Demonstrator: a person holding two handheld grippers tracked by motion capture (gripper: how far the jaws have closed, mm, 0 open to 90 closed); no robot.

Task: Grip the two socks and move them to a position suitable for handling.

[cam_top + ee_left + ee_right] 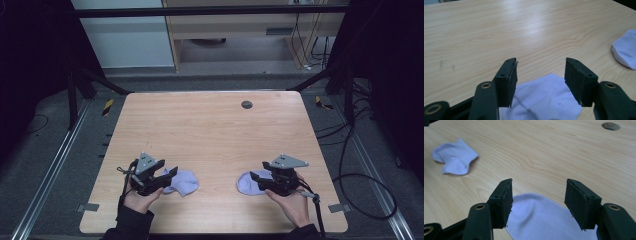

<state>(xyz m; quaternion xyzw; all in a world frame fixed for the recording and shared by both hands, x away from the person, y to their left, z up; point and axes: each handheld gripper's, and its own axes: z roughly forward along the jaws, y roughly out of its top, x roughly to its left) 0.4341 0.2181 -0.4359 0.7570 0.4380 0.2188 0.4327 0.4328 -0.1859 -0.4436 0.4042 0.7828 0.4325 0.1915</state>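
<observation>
Each sock is seen just ahead of its near claw: left sock before the left claw; right sock before the right claw; both claws gape wide, nothing gripped.

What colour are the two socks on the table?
Both socks, left sock and right sock, are pale lilac, almost white. The right gripper view shows it best.

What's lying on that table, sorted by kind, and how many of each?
Pale lilac socks: 2, the left sock and the right sock
Hand-held grippers: 2, the left hand-held gripper and the right hand-held gripper, each with jaws open over a sock
Total: 4
</observation>
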